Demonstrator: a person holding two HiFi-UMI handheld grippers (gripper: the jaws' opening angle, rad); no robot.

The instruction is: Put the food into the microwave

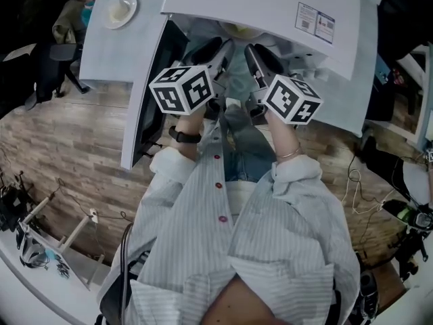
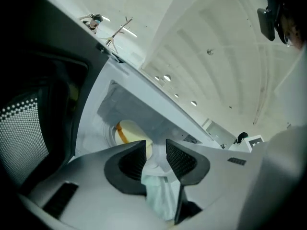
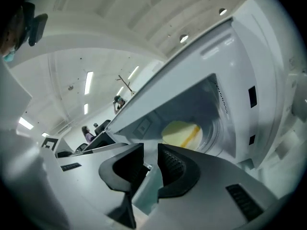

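- Inside the microwave [image 1: 270, 12], toward its back, the food [image 3: 181, 132] already sits.
- My left gripper [image 2: 156, 150] and right gripper [image 3: 151, 152]: jaws slightly apart, empty.
- Its door [image 1: 145, 114] stands open; I judge only closing is left.

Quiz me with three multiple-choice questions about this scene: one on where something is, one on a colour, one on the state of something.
1. Where is the pale yellow dish?
A. On the wooden floor
B. Inside the microwave
C. On top of the microwave

2. What colour is the stripe across that dish?
A. Orange
B. Blue
C. Black

3. How is the microwave door?
A. Shut
B. Taken off and lying on the floor
C. Swung open

Answers:
1. B: both gripper views show the pale yellow dish lying in the cavity of the microwave.
2. A: the stripe across it reads orange in the right gripper view.
3. C: in the head view the door stands out from the microwave's left side, and the cavity is open to both gripper views.
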